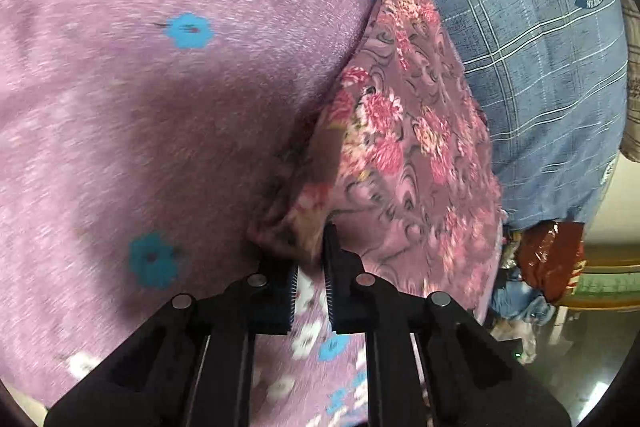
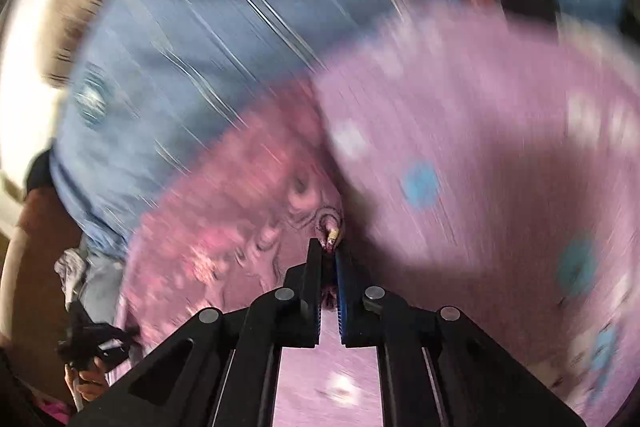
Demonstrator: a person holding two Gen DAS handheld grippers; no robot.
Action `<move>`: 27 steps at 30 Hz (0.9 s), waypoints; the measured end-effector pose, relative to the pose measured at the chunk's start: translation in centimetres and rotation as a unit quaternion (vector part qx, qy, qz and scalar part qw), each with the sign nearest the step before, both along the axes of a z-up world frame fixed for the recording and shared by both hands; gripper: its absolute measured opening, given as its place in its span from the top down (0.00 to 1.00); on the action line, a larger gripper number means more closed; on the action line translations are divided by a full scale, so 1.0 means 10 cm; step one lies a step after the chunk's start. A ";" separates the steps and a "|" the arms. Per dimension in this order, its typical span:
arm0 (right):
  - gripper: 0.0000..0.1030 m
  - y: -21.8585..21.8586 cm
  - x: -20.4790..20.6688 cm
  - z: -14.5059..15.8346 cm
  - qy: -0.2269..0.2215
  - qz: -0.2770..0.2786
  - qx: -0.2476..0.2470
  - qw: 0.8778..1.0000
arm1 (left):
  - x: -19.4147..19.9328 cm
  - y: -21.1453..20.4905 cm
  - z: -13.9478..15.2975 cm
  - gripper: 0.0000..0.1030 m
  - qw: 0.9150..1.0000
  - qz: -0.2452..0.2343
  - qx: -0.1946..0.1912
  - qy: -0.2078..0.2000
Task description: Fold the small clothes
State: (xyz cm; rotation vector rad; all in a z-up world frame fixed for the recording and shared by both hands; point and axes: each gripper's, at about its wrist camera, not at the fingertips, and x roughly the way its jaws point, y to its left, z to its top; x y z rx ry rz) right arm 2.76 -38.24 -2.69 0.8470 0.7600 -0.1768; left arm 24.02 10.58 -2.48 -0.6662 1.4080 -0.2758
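A small mauve cloth with pink flowers (image 1: pixel 412 131) hangs lifted over a purple sheet with blue and white flowers (image 1: pixel 120 87). My left gripper (image 1: pixel 310 251) is shut on one edge of the floral cloth. My right gripper (image 2: pixel 329 247) is shut on another corner of the same floral cloth (image 2: pixel 224 211); that view is blurred by motion. The purple sheet (image 2: pixel 480 147) lies under and to the right of it.
A person in a blue checked shirt (image 1: pixel 520 67) stands right behind the cloth, also in the right wrist view (image 2: pixel 180 47). A heap of clothes and a red bag (image 1: pixel 548 255) sit at the right. The left gripper's handle (image 2: pixel 92 347) shows low left.
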 end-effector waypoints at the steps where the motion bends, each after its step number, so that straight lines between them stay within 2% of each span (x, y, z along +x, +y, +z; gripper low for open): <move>1: 0.95 -0.03 -0.07 -0.03 -0.018 -0.012 0.019 1.000 | -0.03 0.05 0.06 0.89 1.000 -0.003 -0.004 -0.007; 3: 0.83 -0.07 -0.18 0.08 -0.012 -0.048 0.020 0.999 | -0.09 0.19 0.27 0.89 0.999 -0.006 -0.001 -0.035; 4: 0.83 -0.07 -0.25 0.21 -0.010 -0.076 -0.008 0.997 | -0.08 0.22 0.36 0.85 0.999 -0.002 -0.001 -0.052; 6: 0.82 0.02 -0.28 0.48 -0.041 -0.073 -0.056 0.995 | -0.05 0.30 0.51 0.64 0.997 0.007 -0.001 -0.078; 7: 0.80 0.15 -0.22 0.62 -0.054 -0.054 -0.082 0.994 | 0.01 0.30 0.53 0.43 0.996 0.010 0.005 -0.083; 8: 0.69 0.27 -0.15 0.70 -0.060 -0.034 -0.101 0.993 | 0.05 0.27 0.54 0.32 0.996 0.011 0.014 -0.085; 9: 0.54 0.49 -0.01 0.77 -0.064 0.002 -0.125 0.990 | 0.10 0.23 0.52 0.32 0.996 0.010 0.020 -0.083; 10: 0.49 0.70 0.13 0.79 -0.065 0.032 -0.145 0.987 | 0.14 0.22 0.48 0.32 0.997 0.006 0.019 -0.079; 12: 0.47 1.21 0.38 0.78 -0.064 0.104 -0.190 0.974 | 0.26 0.18 0.37 0.32 0.998 -0.007 0.012 -0.054; 15: 0.52 1.75 0.70 0.74 -0.067 0.165 -0.249 0.952 | 0.47 0.08 0.28 0.32 0.999 -0.022 0.010 -0.034; 18: 0.56 2.04 0.99 0.72 -0.075 0.187 -0.256 0.946 | 0.62 0.05 0.30 0.32 0.999 -0.036 0.019 -0.036; 21: 0.61 2.17 1.26 0.60 -0.060 0.198 -0.264 0.942 | 0.83 -0.06 0.24 0.32 0.998 -0.053 0.033 -0.030; 22: 0.61 2.17 1.31 0.52 -0.050 0.199 -0.266 0.942 | 0.89 -0.11 0.19 0.31 0.997 -0.059 0.040 -0.026; 24: 0.60 2.16 1.49 0.23 0.010 0.203 -0.266 0.942 | 1.01 -0.20 0.07 0.31 0.996 -0.067 0.053 -0.013; 25: 0.60 2.15 1.54 0.11 0.021 0.203 -0.263 0.943 | 1.04 -0.24 0.02 0.28 0.996 -0.072 0.054 -0.008; 26: 0.58 2.18 1.46 0.11 -0.018 0.191 -0.282 0.940 | 1.06 -0.30 0.01 0.17 0.996 -0.077 0.052 -0.016; 27: 0.58 2.23 1.45 0.10 -0.013 0.193 -0.298 0.935 | 1.05 -0.35 0.04 0.16 0.995 -0.084 0.050 -0.029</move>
